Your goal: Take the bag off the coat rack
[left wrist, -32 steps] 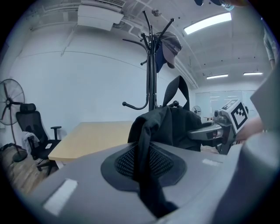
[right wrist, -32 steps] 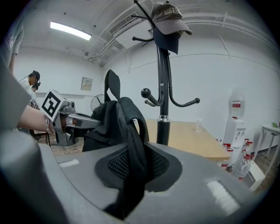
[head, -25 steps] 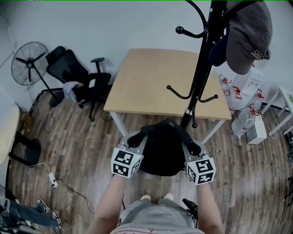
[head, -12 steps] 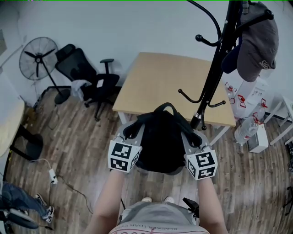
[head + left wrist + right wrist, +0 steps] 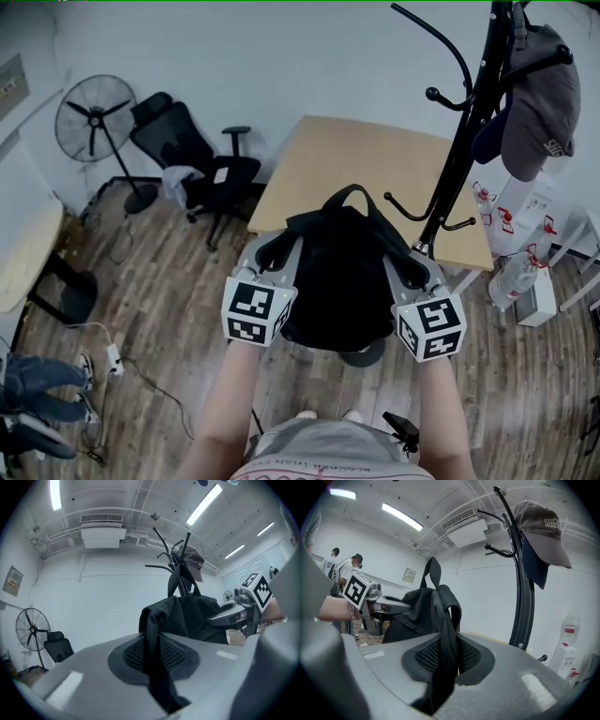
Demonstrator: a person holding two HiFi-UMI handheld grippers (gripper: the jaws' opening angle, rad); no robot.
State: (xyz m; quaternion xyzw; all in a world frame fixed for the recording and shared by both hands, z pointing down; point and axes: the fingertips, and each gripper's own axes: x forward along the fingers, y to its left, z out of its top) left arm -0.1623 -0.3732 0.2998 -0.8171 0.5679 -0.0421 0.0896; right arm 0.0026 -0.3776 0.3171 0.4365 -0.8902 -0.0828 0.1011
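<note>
A black bag [image 5: 340, 272] hangs in the air between both grippers, in front of the wooden table and clear of the black coat rack [image 5: 464, 141]. My left gripper [image 5: 269, 258] is shut on the bag's left strap [image 5: 152, 667], which runs down between its jaws. My right gripper [image 5: 412, 267] is shut on the right strap [image 5: 445, 663] in the same way. The bag's top loop [image 5: 349, 194] stands upright over the table edge. The rack's pole [image 5: 524, 606] rises to the right in the right gripper view, and the rack [image 5: 176, 573] shows behind the bag in the left gripper view.
A grey cap [image 5: 542, 112] hangs on the rack's upper hook. A wooden table [image 5: 375, 178] stands ahead, an office chair [image 5: 202, 169] and a floor fan [image 5: 94, 117] to the left. Water bottles [image 5: 511, 272] and boxes sit at the right. People stand far off in the right gripper view.
Both grippers have lifted the bag higher and forward over the table edge, and the view has shifted left, so the rack now sits further right.
</note>
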